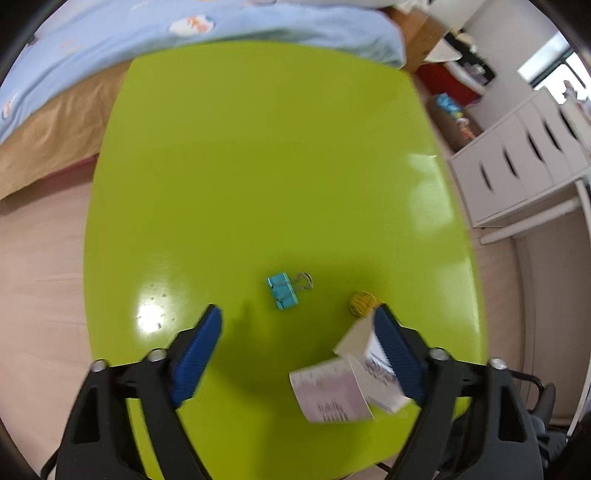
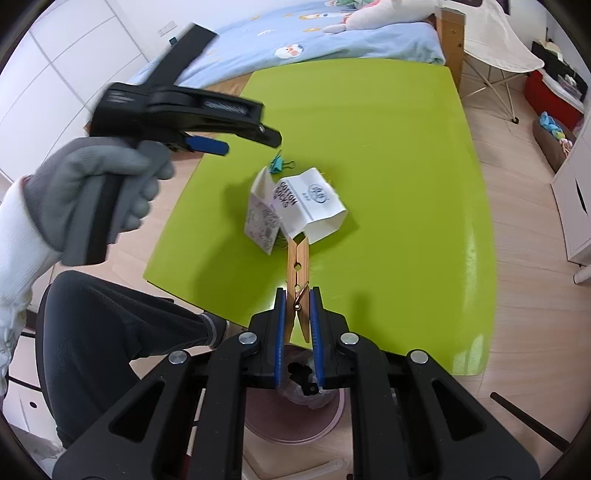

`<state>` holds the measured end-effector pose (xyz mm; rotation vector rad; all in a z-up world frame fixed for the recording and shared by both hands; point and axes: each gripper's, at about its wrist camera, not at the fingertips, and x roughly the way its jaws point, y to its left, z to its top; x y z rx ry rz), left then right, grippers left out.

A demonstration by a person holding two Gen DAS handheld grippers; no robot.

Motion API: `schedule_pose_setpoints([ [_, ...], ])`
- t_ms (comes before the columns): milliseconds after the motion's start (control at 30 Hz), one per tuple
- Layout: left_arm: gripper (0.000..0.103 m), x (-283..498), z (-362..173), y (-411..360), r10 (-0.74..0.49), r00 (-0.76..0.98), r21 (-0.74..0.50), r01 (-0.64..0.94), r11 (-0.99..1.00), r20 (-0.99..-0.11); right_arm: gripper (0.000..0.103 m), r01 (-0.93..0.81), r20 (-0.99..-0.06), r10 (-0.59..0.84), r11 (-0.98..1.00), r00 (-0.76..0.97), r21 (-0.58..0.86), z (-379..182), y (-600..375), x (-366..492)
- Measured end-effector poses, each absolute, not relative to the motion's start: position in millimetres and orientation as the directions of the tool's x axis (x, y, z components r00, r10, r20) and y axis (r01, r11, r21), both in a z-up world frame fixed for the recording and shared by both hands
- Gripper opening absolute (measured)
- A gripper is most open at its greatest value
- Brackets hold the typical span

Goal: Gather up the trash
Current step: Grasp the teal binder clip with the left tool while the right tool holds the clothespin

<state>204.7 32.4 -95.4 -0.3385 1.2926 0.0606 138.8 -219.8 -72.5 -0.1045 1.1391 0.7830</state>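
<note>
My right gripper point(image 2: 297, 295) is shut on a wooden clothespin point(image 2: 298, 264) whose tip pinches a white printed paper package point(image 2: 308, 205); the package hangs above the green table point(image 2: 388, 147). In the left wrist view the same package point(image 1: 351, 384) sits by the right finger of my left gripper point(image 1: 297, 319), which is open and empty above the table point(image 1: 258, 166). My left gripper also shows in the right wrist view point(image 2: 221, 142), held by a gloved hand. A teal binder clip point(image 1: 282, 290) and a small yellow object point(image 1: 362, 303) lie on the table.
A pink bin with a plastic liner point(image 2: 295, 413) sits on the floor under my right gripper. A bed with a blue sheet point(image 1: 184, 29) lies beyond the table. White drawers point(image 1: 517, 162) stand to the right. The person's leg point(image 2: 110, 325) is at the table's near left.
</note>
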Motion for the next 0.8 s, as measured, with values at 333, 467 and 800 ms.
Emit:
schedule_pose_setpoints([
  [333,0.041,219.0,-118.8,33.7,-0.127,0.249,-0.197,-0.28,0.939,-0.96,0.012,-0.581,-0.846,0.502,0.748,0.181,0.32,-81.9,-230.7,149.0],
  [467,0.032,221.2,-119.3,38.0,-0.133,0.258,-0.204,-0.269,0.941,-0.957,0.012,-0.586,-0.844,0.505,0.744,0.178,0.322,-81.8,-228.3,150.3],
  [800,0.003,215.0,-108.5,43.0,-0.121,0.286,-0.193,-0.238,0.952,-0.95,0.012,-0.594,-0.844,0.505,0.74,0.182,0.315,-78.6,-223.7,150.9],
])
